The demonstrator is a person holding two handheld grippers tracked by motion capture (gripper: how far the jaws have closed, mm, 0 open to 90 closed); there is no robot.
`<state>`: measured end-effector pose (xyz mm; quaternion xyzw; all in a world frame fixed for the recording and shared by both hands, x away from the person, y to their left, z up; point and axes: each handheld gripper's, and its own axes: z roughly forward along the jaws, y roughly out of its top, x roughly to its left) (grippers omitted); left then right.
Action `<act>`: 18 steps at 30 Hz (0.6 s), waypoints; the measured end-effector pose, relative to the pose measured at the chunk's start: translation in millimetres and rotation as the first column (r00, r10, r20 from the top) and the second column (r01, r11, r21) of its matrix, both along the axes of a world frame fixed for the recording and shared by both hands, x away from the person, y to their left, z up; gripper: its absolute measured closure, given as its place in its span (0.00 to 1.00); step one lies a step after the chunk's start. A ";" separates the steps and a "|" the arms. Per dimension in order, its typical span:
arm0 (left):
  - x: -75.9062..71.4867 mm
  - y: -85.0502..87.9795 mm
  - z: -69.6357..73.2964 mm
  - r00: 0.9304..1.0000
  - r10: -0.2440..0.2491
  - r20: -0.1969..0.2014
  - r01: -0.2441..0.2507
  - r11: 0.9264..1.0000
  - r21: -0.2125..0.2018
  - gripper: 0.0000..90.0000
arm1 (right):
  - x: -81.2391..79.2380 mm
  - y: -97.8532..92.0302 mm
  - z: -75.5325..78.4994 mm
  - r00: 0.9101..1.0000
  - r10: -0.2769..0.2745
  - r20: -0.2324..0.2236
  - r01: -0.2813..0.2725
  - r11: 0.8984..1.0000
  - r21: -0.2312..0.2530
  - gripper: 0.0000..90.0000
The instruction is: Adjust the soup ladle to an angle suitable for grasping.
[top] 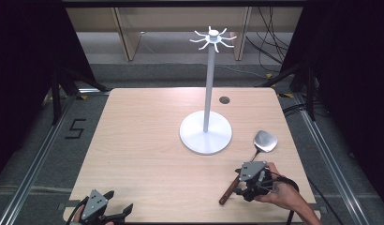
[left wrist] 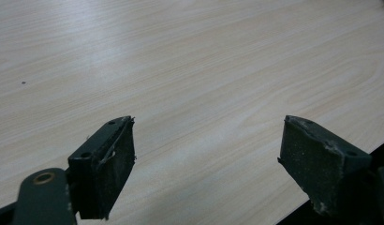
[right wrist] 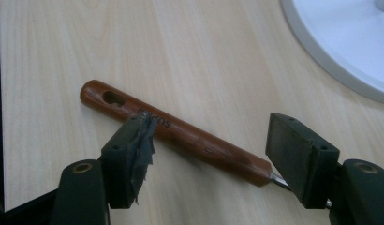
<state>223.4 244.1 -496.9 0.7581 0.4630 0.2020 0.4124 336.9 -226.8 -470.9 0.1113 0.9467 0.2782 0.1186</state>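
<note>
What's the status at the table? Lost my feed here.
Right gripper open over the wooden-handled metal spatula, not gripping. Left gripper open, idle at the table's near edge. White hook stand close by; nothing blocking.

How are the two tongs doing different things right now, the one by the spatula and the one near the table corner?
The right tongs hover over the spatula, their pads either side of its wooden handle without pressing it; the left tongs have only bare table between theirs. In the high view, the right tongs sit near the table's right edge, the left tongs at its near left corner. Both stand open, holding nothing.
</note>
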 end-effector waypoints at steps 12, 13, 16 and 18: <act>0.1 0.5 0.2 1.000 -0.003 -0.002 0.003 1.000 0.009 0.19 | 8.8 9.1 -9.6 0.996 0.089 -0.022 -0.091 0.992 -0.086 0.34; -0.1 0.3 0.3 1.000 -0.002 0.001 0.002 1.000 0.007 0.19 | 9.6 10.3 -10.2 0.995 0.092 -0.028 -0.094 0.992 -0.090 0.34; -0.3 0.3 0.0 1.000 -0.005 -0.005 0.005 1.000 0.004 0.19 | 10.2 11.4 -11.0 0.994 0.094 -0.046 -0.098 0.990 -0.098 0.34; -0.2 0.9 0.2 1.000 -0.003 0.000 0.003 1.000 0.009 0.19 | 10.9 11.3 -11.8 0.992 0.103 -0.066 -0.109 0.989 -0.099 0.34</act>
